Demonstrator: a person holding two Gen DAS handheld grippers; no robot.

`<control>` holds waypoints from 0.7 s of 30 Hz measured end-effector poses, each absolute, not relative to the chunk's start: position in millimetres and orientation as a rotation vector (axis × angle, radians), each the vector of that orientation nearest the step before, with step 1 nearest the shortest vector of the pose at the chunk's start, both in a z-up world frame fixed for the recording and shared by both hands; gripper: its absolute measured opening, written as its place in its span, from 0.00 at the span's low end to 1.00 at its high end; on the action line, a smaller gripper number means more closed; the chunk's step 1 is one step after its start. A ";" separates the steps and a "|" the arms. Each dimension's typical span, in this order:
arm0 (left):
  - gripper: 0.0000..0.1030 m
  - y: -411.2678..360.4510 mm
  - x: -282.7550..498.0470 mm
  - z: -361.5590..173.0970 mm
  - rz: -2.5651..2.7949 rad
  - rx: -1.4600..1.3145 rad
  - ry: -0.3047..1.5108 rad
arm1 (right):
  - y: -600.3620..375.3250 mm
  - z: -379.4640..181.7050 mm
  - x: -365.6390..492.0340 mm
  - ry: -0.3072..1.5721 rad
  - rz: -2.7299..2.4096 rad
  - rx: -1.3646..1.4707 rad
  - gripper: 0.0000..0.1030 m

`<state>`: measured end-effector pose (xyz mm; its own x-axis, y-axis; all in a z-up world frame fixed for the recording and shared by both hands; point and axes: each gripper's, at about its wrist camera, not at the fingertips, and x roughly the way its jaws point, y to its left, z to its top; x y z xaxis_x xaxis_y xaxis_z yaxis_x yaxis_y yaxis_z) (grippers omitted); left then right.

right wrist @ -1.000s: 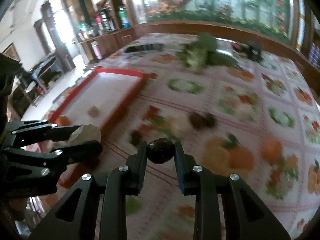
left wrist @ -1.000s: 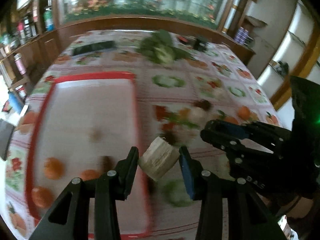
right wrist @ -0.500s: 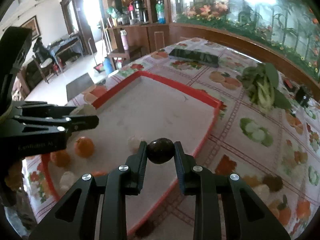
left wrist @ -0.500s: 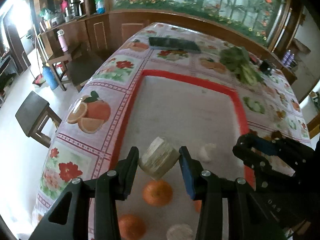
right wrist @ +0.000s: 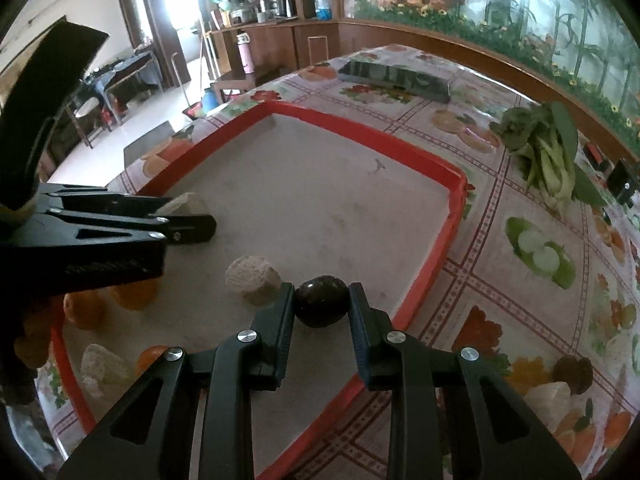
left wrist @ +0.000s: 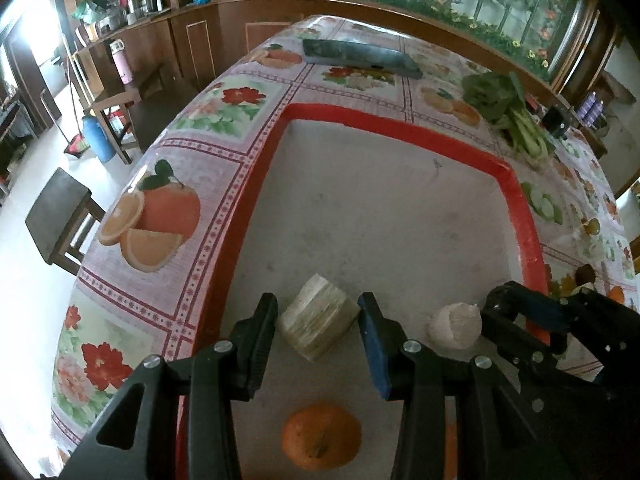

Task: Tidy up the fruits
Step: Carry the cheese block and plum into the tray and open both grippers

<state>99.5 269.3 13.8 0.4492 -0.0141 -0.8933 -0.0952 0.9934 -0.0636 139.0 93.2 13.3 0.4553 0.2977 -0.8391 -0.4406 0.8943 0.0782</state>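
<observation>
My left gripper (left wrist: 318,312) is shut on a pale, fibrous cut chunk (left wrist: 318,328), held just over the white floor of the red-rimmed tray (left wrist: 384,124) near its left rim. An orange (left wrist: 320,440) lies below it. My right gripper (right wrist: 321,296) is shut on a dark round fruit (right wrist: 322,308), low over the tray near its right rim. Another pale chunk (right wrist: 252,280) rests on the tray just left of the right gripper. In the right wrist view the left gripper (right wrist: 196,216) shows at the left with its chunk. The right gripper (left wrist: 500,304) shows at the right of the left wrist view.
More oranges (right wrist: 84,310) and a pale piece (right wrist: 104,364) lie at the tray's near left end. On the patterned tablecloth sit a dark fruit (right wrist: 572,368), leafy greens (right wrist: 548,152) and a long dark flat box (right wrist: 394,78). A stool (left wrist: 60,212) stands beyond the table edge.
Both grippers have swung from over the tablecloth to over the tray and come lower, each still holding its piece. Over the last half second they shifted only a little.
</observation>
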 end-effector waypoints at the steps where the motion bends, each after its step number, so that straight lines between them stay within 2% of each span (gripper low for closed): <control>1: 0.44 268.6 99.4 13.9 0.053 -0.103 1.104 | 93.4 13.3 138.4 0.999 0.457 -0.160 0.26; 11: 0.47 265.1 87.5 19.8 0.074 -0.077 1.104 | 93.9 20.0 132.6 1.001 0.450 -0.127 0.33; 15: 0.55 265.6 80.3 26.5 0.094 -0.078 1.090 | 87.9 27.8 128.1 0.996 0.437 -0.108 0.34; 21: 0.57 259.9 66.4 39.7 0.102 -0.088 1.067 | 75.0 45.2 113.2 0.973 0.429 -0.088 0.37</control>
<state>66.4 259.9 39.7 0.4790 0.0405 -0.8769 -0.1259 0.9918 -0.0229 113.2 75.0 45.2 0.4861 0.3137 -0.8156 -0.3913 0.9127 0.1178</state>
